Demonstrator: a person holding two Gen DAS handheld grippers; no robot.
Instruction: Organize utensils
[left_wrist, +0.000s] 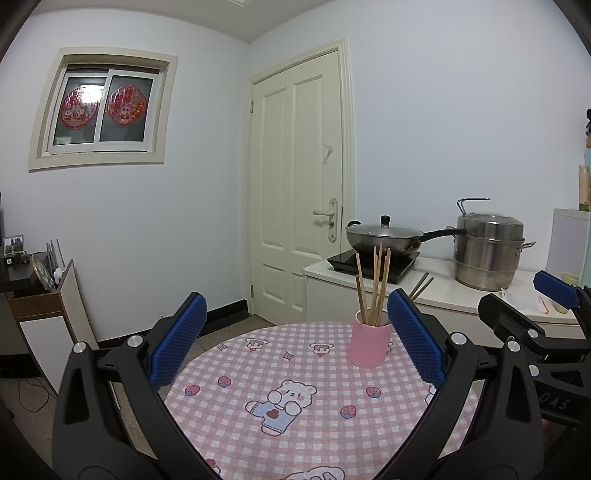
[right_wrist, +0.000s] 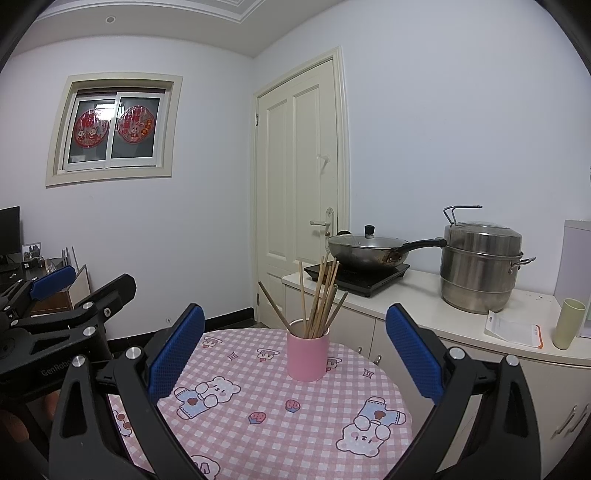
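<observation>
A pink cup (left_wrist: 369, 345) (right_wrist: 307, 357) stands upright on the round table with the pink checked cloth (left_wrist: 295, 398) (right_wrist: 273, 417). Several wooden chopsticks (left_wrist: 375, 288) (right_wrist: 317, 299) stand in it, fanned out. My left gripper (left_wrist: 295, 343) is open and empty, held above the table's near side, the cup just inside its right finger. My right gripper (right_wrist: 295, 350) is open and empty, with the cup between its fingers farther ahead. Each gripper also shows at the edge of the other's view, the right in the left wrist view (left_wrist: 535, 317) and the left in the right wrist view (right_wrist: 66, 306).
A white counter (left_wrist: 443, 295) (right_wrist: 461, 325) to the right carries an induction hob with a lidded wok (right_wrist: 369, 251), a steel steamer pot (right_wrist: 480, 269), a paper packet (right_wrist: 513, 328) and a pale green cup (right_wrist: 569, 325). A cream door (right_wrist: 299, 184) is behind. A low cabinet (left_wrist: 40, 306) stands left.
</observation>
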